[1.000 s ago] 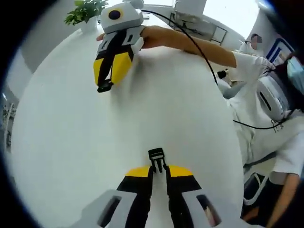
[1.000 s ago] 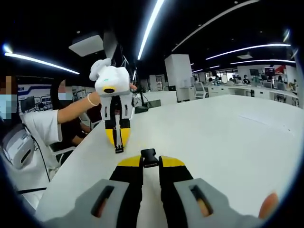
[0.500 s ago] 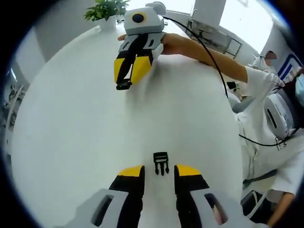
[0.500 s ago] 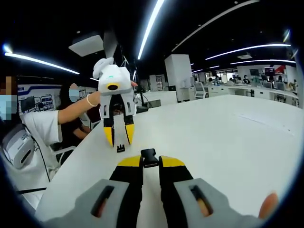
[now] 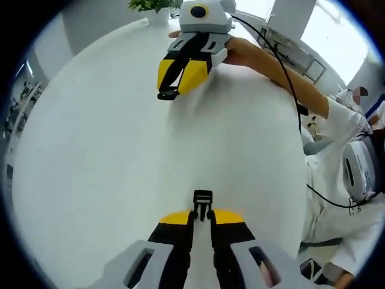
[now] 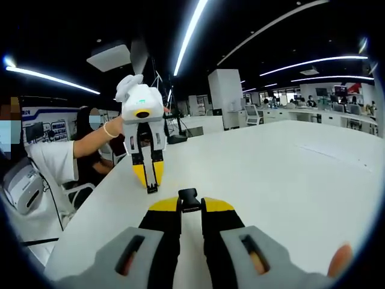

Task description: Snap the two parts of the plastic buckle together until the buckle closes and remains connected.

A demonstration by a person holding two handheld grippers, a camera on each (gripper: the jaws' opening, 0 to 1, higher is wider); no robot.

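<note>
No readable text, labels, brands or numbers in either view. Closest candidate: the blue-and-white wall board [image 6: 45, 123] left of the left gripper [image 6: 148, 174] in the right gripper view, but its markings are too small and blurred to read. Nothing is printed on the visible faces of either gripper, and the black buckle part [image 5: 202, 205] at the left gripper's tips in the left gripper view carries no legible marking. The white table [image 5: 108, 156] around it is unmarked.
</note>
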